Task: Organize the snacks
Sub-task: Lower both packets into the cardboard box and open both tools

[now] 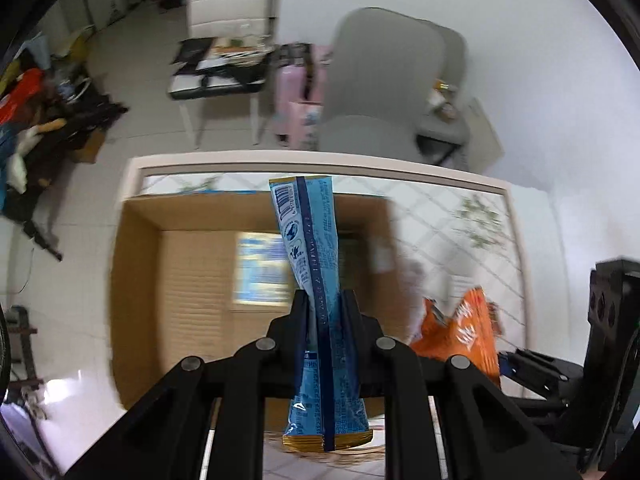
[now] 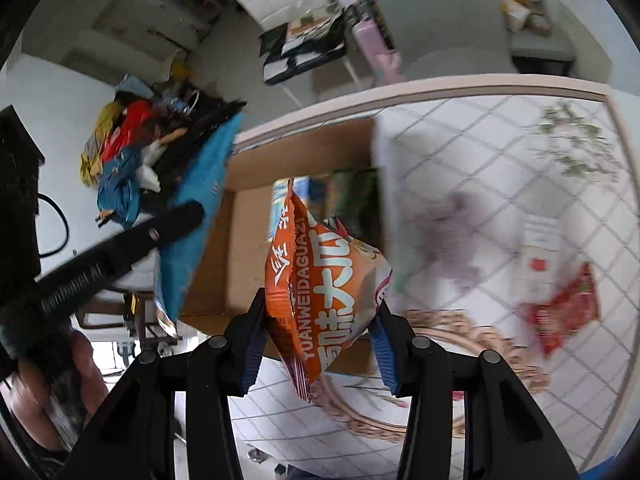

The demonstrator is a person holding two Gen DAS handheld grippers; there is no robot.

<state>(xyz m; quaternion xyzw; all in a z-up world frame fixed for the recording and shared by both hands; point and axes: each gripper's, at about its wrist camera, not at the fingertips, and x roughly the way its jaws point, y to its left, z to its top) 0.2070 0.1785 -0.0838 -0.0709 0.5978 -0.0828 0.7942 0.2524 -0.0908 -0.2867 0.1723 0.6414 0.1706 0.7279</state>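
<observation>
My left gripper (image 1: 325,300) is shut on a blue snack packet (image 1: 310,236), held upright above an open cardboard box (image 1: 192,268); a blue pack (image 1: 262,268) lies on the box floor. My right gripper (image 2: 320,308) is shut on an orange sunflower-seed bag (image 2: 320,280), held over the box's (image 2: 240,264) near right corner. That orange bag (image 1: 464,332) also shows at the right of the left wrist view. The blue packet (image 2: 196,216) and the left gripper's arm appear at left in the right wrist view. Green packs (image 2: 356,196) stand inside the box.
The box sits on a white table (image 2: 500,152) with a tiled, leafy pattern. A red snack bag (image 2: 568,312) lies on the table at right, next to a woven mat (image 2: 460,340). Chairs (image 1: 228,20) and a floor clutter pile (image 1: 44,120) lie beyond the table.
</observation>
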